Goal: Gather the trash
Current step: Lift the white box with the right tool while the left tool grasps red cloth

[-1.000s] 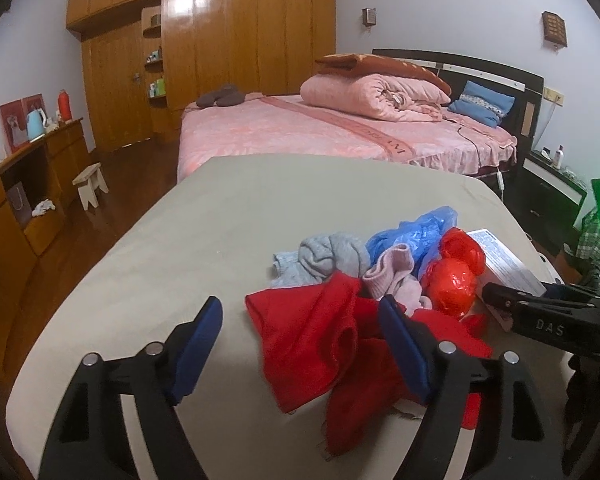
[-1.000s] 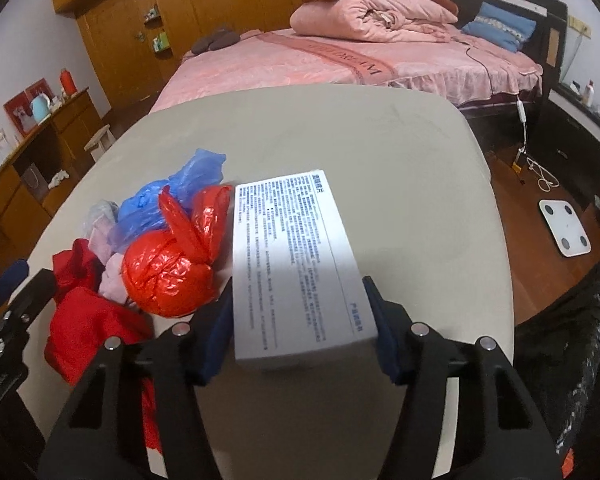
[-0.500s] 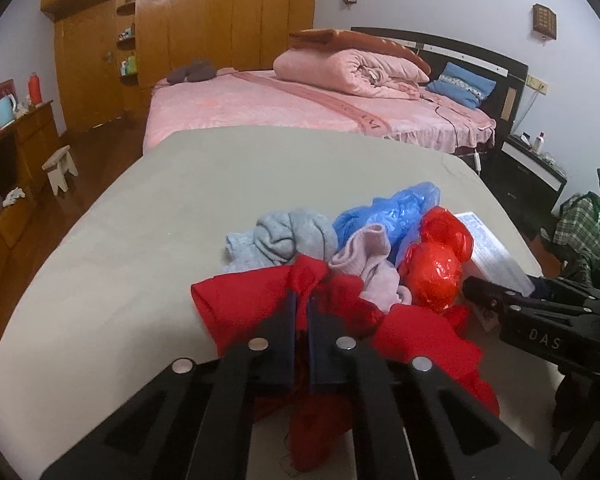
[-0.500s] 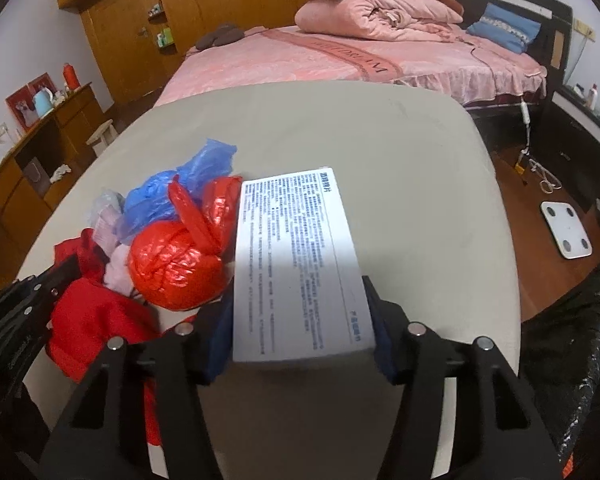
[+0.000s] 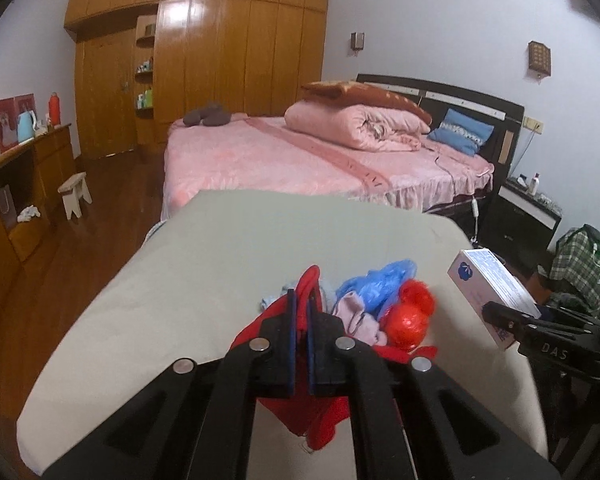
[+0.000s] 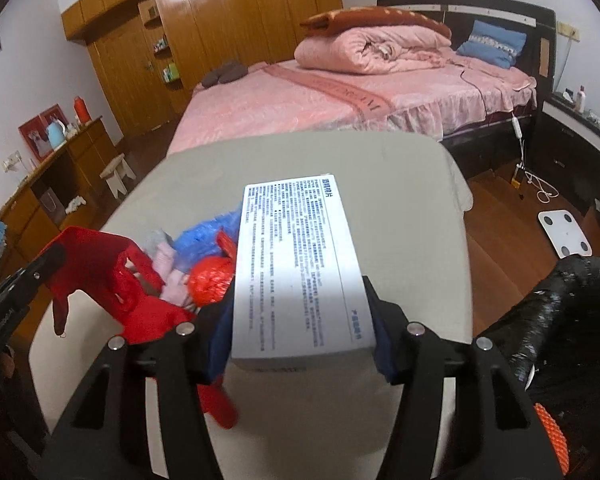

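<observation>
My left gripper (image 5: 300, 312) is shut on a red cloth (image 5: 312, 280) and holds its fold lifted above the beige table (image 5: 228, 248); the cloth also shows in the right wrist view (image 6: 100, 264). My right gripper (image 6: 300, 328) is shut on a white printed box (image 6: 300, 264) and holds it above the table; the box also shows at the right of the left wrist view (image 5: 488, 280). On the table lie a red plastic bag (image 5: 410, 316), a blue plastic bag (image 5: 380, 280), a pink cloth (image 5: 354, 312) and a grey cloth (image 6: 156, 240).
A pink bed (image 5: 300, 160) stands beyond the table. A wooden wardrobe (image 5: 220, 60) and a sideboard (image 5: 20, 184) are at the left, a stool (image 5: 74, 194) on the floor. A black bag (image 6: 560, 320) sits to the right, by a white scale (image 6: 564, 232).
My left gripper closed on the red cloth and lifted it. My right gripper raised the white box off the table.
</observation>
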A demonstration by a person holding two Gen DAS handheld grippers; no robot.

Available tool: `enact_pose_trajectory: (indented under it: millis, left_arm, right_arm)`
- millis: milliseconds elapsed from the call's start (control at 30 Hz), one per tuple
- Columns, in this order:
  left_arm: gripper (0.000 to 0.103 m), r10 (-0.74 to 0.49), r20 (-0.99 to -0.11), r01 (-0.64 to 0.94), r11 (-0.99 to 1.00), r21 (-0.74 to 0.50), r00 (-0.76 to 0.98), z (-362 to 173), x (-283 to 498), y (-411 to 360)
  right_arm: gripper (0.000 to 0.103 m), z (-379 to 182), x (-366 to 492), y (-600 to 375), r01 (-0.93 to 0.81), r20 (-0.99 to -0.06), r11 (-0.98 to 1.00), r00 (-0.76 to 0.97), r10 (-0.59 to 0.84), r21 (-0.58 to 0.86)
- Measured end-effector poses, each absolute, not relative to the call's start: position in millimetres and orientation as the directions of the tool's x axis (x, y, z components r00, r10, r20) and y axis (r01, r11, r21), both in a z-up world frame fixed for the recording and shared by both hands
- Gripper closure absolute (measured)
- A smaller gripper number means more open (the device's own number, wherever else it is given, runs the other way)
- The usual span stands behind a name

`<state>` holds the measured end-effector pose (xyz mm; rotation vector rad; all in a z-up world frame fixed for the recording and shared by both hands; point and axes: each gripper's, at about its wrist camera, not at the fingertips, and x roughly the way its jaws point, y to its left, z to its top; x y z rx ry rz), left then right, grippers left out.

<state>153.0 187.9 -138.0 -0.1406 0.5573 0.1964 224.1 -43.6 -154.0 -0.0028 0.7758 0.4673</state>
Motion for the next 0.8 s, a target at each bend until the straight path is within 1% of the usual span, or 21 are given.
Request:
enact_pose_trajectory:
  millis: [333, 800]
  left_arm:
    - [0.099, 0.113, -0.468, -0.181, 0.978, -0.102, 0.877, -96.8, 131.0, 165.6]
    - [0.099, 0.024, -0.379, -0.076, 0.99, -0.122, 0.925, -50.4, 121.3, 114.5]
  right_arm:
    - [0.048, -108.5, 195.5, -65.4, -0.422, -0.617, 0.892, 0.661, 0.427, 0.165]
    - [0.048, -66.9, 170.5, -110.6, -0.386, -0.551, 0.908, 0.728, 0.408, 0.162]
